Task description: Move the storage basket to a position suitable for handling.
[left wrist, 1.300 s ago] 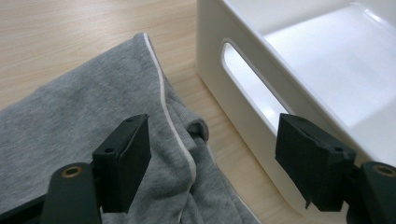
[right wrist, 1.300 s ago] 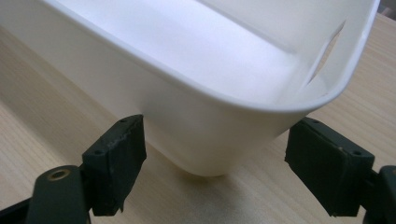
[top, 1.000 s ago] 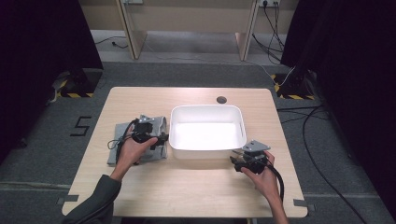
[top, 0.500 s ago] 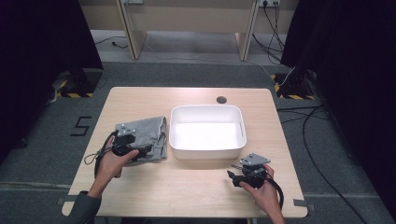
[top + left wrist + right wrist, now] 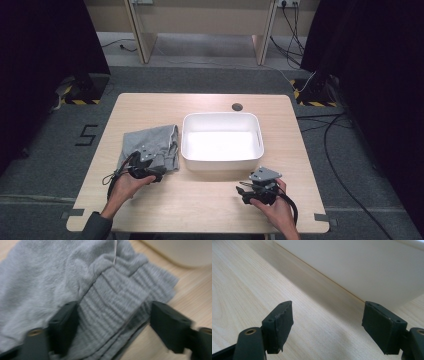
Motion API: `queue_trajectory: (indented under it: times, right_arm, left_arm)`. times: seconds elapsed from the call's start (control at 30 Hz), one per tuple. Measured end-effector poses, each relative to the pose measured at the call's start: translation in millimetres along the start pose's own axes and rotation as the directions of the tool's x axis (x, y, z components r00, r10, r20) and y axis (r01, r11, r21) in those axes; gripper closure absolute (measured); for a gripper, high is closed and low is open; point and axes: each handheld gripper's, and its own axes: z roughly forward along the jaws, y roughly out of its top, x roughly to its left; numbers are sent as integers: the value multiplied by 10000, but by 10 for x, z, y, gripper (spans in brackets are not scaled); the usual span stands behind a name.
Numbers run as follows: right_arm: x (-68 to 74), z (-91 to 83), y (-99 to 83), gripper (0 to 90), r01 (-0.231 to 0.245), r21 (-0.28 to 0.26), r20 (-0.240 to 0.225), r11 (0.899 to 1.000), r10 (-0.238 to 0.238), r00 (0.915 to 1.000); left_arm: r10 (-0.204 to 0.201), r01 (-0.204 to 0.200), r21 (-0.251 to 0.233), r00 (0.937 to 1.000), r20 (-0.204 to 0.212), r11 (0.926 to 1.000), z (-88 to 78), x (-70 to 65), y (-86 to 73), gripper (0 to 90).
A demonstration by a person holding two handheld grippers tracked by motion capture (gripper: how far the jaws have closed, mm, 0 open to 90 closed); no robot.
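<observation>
Left gripper (image 5: 113,322) released, jaws straddling folded grey cloth (image 5: 152,146) on desk (image 5: 210,205) beside white tub (image 5: 221,162) | right gripper (image 5: 328,326) released, nothing held | risk: pinching just top layers, fold spilling.

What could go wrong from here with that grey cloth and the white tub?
1. The left gripper stands open over the cloth's bunched ribbed edge; closing there may catch only the top layers, so the folds could fall open when lifted.
2. The cloth lies right beside the tub, so dragging it sideways could nudge the tub.
3. The right gripper is open over bare table near the tub's wall; a hasty forward move could bump it.
</observation>
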Motion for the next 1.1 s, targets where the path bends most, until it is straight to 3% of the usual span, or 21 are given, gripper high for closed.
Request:
queue_trajectory:
  times: [0.1,0.23,0.3,0.43,0.57,0.67,0.87,1.0,1.1]
  right_arm:
    - [-3,11,-7,255,115,3,43,9999,-115,9999]
    - [10,6,-7,256,90,12,9,10000,-90,10000]
    - [16,3,-2,257,115,10,-8,9999,-115,9999]
    - [40,11,10,257,108,-1,-42,9999,-108,9999]
    - [80,2,24,258,150,-2,-119,9999,-150,9998]
    - [122,-7,42,257,187,-39,-218,9998,-187,9996]
    - [219,-14,87,257,321,-146,-396,9994,-327,9987]
    - [263,18,122,258,431,-146,-484,9990,-437,9979]
    - [290,51,152,258,466,-107,-554,9989,-471,9974]
  left_arm:
    - [92,-92,-37,10000,25,10000,-32,-4,-29,366]
    - [-472,490,-327,9974,543,9983,-96,18,-111,451]
    - [-667,698,-387,9948,766,9968,-142,-23,-147,455]
    - [-506,548,-477,9951,852,9974,-250,-169,-232,456]
    - [-533,610,-597,9911,1223,9963,-381,-340,-344,455]
    - [-748,851,-591,9844,1591,9946,-473,-416,-411,451]
    - [-740,887,-659,9772,1989,9939,-653,-585,-565,449]
    - [-723,898,-765,9756,2074,9930,-715,-633,-628,445]
    - [-940,1150,-808,9693,2274,9901,-718,-610,-633,435]
